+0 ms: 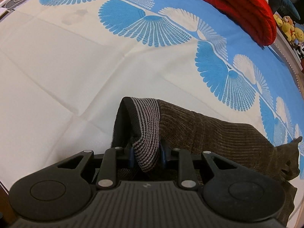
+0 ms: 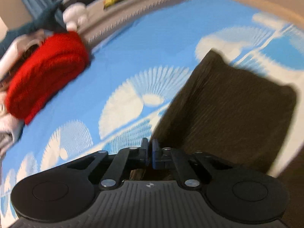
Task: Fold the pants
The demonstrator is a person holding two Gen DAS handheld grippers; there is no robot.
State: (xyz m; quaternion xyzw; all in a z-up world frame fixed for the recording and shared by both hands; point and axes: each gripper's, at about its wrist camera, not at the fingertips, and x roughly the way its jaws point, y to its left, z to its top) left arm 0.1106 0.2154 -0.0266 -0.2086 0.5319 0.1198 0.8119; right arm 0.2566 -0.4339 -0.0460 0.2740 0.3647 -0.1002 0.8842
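Brown pants [image 1: 218,133], one pair, clamped by left gripper [image 1: 146,152]

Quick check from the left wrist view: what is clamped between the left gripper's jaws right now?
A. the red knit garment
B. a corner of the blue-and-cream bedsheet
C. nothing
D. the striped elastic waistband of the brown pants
D: the left gripper is shut on the striped waistband of the brown corduroy pants, which drapes over its fingers.
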